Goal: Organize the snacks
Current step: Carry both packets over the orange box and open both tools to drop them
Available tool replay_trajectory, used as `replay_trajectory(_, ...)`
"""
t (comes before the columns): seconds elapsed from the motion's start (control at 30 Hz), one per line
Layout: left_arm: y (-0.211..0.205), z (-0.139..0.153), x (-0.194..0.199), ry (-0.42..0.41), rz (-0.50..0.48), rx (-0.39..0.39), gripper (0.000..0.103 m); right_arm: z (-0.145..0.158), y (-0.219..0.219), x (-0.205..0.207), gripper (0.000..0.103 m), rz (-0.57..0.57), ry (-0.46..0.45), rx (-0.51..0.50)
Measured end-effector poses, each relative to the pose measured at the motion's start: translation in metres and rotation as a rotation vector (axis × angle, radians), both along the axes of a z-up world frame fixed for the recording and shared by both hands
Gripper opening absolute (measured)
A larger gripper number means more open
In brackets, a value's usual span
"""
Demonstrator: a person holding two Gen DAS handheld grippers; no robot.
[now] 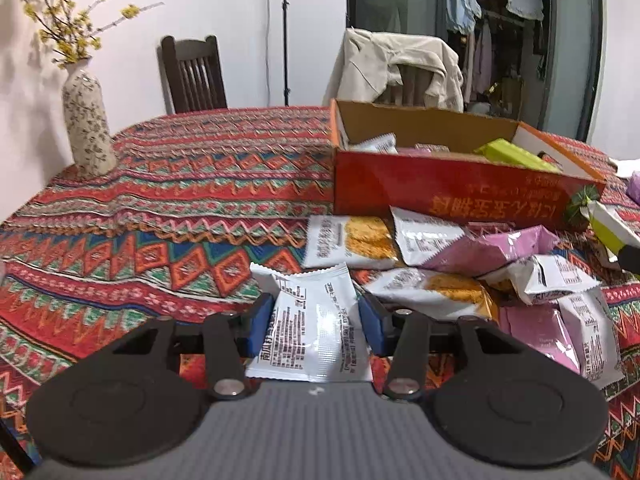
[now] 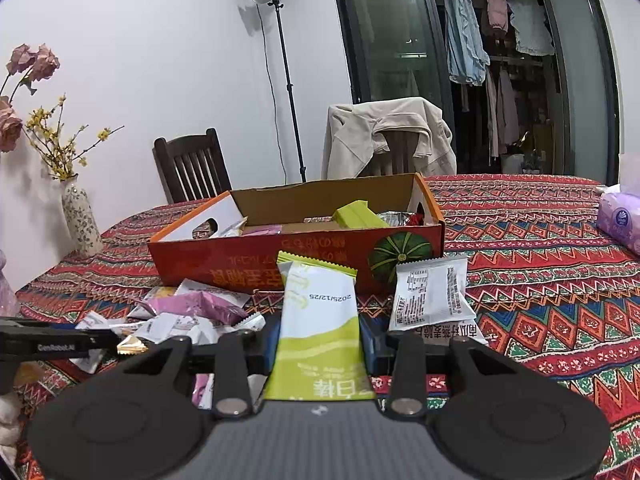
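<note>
left wrist view: your left gripper (image 1: 316, 320) is closed on a white snack packet (image 1: 312, 332), its blue pads (image 1: 258, 326) pressing the packet's two long edges; the packet's top seal points to 12 o'clock and the printed back faces the camera. beyond it, from 12 to 3 o'clock, a loose pile of snack packets (image 1: 460, 264) lies on the patterned tablecloth (image 1: 160, 208): white ones with orange crackers pictured, pink ones, more white ones. this pile lies between your gripper and the red cardboard box (image 1: 452, 192), which stands at 1 o'clock with its long side toward you; a white packet and a green packet already lie inside. at 10 o'clock a flowered vase (image 1: 88, 128) with yellow sprigs stands near the table's far edge, well apart from the pile. a dark wooden chair (image 1: 194, 74) and a chair draped with a beige jacket (image 1: 400, 68) stand behind the table.

right wrist view: your right gripper (image 2: 320, 340) is clamped narrowly on a green-and-white snack bar (image 2: 320, 320), held upright with its serrated end at 12 o'clock, overlapping the red box's front wall in the picture. just at 1 o'clock a white packet (image 2: 430, 294) leans near the box's corner, beside the printed pumpkin. at 9 o'clock the pile shows again, with part of the other gripper at the left edge. a purple tissue pack (image 2: 620, 220) lies at 2 o'clock, well apart. a lamp stand (image 2: 280, 80) rises behind the box.
</note>
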State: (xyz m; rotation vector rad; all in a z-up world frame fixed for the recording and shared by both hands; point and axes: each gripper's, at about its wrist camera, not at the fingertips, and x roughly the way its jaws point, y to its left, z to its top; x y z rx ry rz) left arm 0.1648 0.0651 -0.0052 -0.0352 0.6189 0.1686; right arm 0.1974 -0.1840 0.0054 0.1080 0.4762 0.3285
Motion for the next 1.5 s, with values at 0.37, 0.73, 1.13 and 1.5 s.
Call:
replay_trajectory(0.37,0.000,0.037,-0.011,-0.114,0.001,-0.012,0.048,0.010,-0.003,-0.008,0.038,-0.015,-0.046,-0.007)
replay_trajectory(0.73,-0.023,0.072,0.019,-0.209,-0.044,-0.021,0.048,0.032,0.001,0.012,0.038,-0.030,-0.123,-0.033)
replay_trajectory(1.13,-0.048,0.094,0.077,-0.240,-0.073,-0.015,0.048,0.055,0.015,0.075,0.038,-0.037,-0.145,-0.054)
replay_trajectory(1.5,-0.049,0.087,0.147,-0.197,-0.048,-0.034,0.048,0.059,0.032,0.151,0.038,-0.067,-0.106,-0.076)
